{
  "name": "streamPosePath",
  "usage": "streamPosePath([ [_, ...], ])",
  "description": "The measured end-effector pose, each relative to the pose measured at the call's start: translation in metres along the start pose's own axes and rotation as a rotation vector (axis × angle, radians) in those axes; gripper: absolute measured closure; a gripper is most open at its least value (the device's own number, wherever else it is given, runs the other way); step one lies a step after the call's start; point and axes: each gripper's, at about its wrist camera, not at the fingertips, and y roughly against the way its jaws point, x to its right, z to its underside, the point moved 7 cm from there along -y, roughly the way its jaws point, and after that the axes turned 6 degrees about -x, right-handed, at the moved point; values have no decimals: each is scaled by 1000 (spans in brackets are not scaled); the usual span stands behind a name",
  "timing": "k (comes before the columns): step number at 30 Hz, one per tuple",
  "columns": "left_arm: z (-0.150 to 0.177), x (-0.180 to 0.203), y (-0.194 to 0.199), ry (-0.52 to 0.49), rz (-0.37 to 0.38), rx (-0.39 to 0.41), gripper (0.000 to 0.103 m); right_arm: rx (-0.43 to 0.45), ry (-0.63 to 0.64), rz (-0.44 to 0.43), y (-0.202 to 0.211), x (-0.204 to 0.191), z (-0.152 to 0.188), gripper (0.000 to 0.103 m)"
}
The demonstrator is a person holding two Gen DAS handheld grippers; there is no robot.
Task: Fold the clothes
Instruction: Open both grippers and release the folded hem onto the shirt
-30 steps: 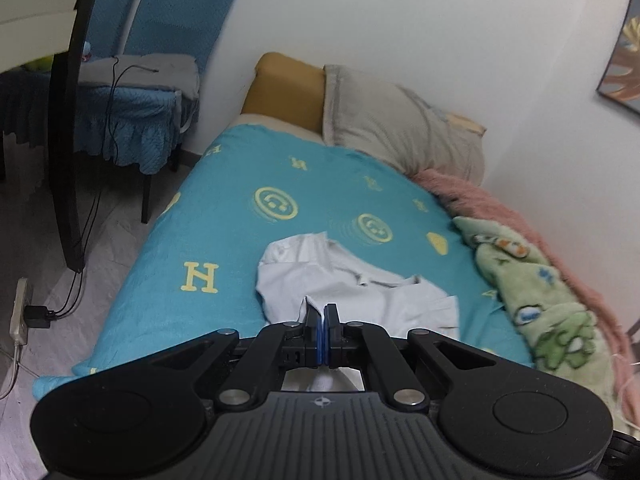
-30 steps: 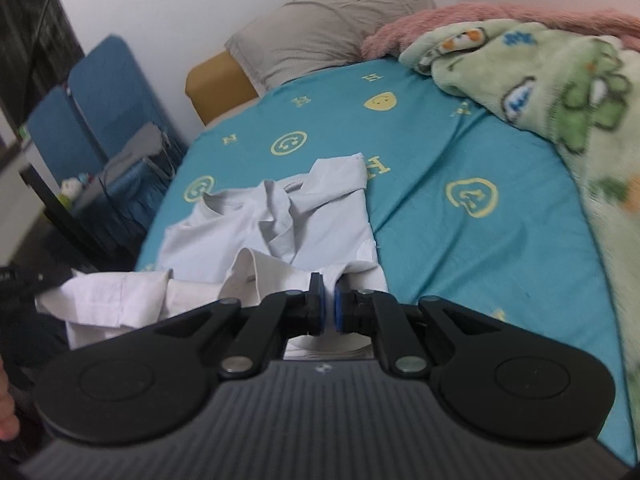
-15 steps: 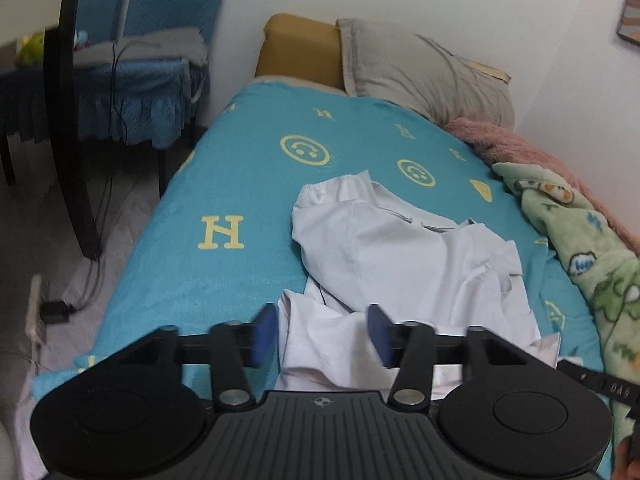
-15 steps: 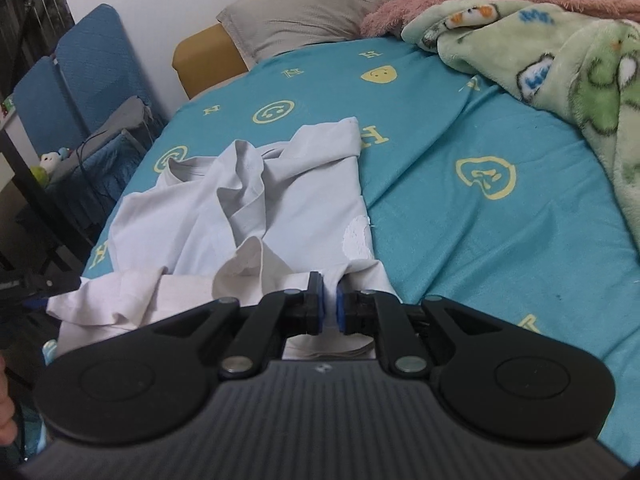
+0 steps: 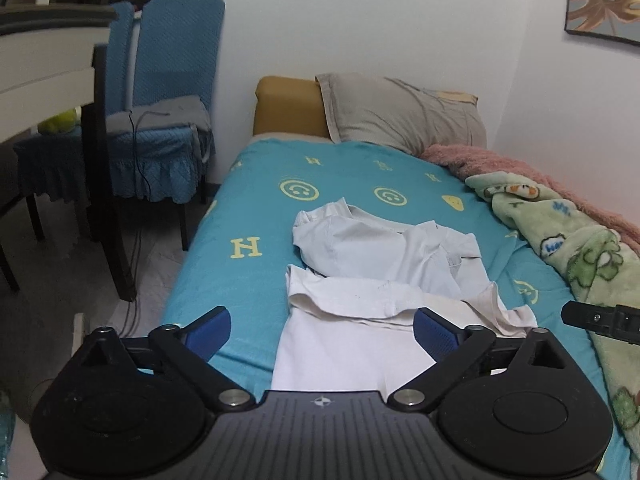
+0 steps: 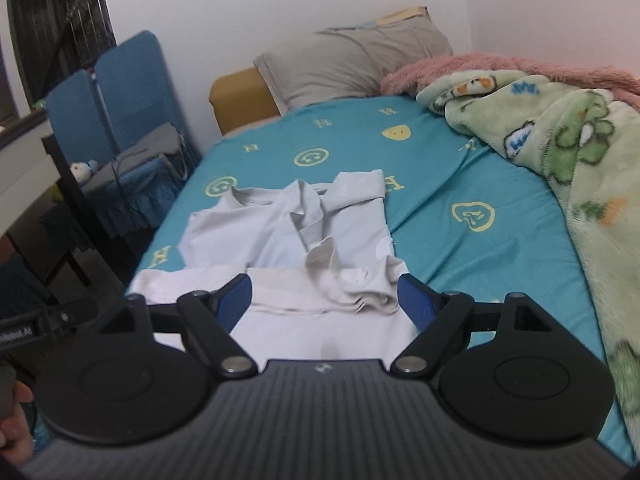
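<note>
White cotton, creased and half gathered, lies on the teal bedsheet (image 5: 248, 280): the white shirt (image 5: 372, 264) sits near the foot of the bed, its upper part bunched with a sleeve folded over the chest, its lower part spread flatter toward the cameras; in the left wrist view the left gripper (image 5: 322, 330) has its blue pads (image 5: 210, 330) set wide apart, the jaws having just been opening, and the shirt's lower edge shows between them, pressed by neither pad; at the right edge of that view a black part of the other gripper pokes in over the green cartoon blanket (image 5: 580, 252); in the right wrist view the right gripper (image 6: 326, 302) also stands spread, its jaws having just been opening too, with a rumpled fold of the shirt lying in the gap and the blue pads (image 6: 416, 306) clear of the cloth; the sheet is printed with yellow smiley faces and letter H marks; a grey pillow (image 5: 404, 114) leans at the head of the bed beside a mustard cushion (image 5: 290, 106), and a pink fuzzy blanket (image 6: 460, 68) runs along the wall behind the green one; blue-covered chairs (image 5: 172, 80) stand beside the bed at the left; a hand (image 6: 12, 420) shows at the lower left corner of the right wrist view.
</note>
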Motion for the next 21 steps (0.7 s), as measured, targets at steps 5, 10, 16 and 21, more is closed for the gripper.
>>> streamPosePath([
  [5,9,-2,26,0,-11,30,0,20,2,17,26,-5,21,22],
  [10,11,-3,40,17,-4,41,0,32,-19,27,36,-6,33,22],
  [16,18,7,42,-26,5,28,0,61,-4,33,39,-10,34,22],
  [21,22,17,38,-74,-5,20,0,66,1,41,37,-10,34,22],
])
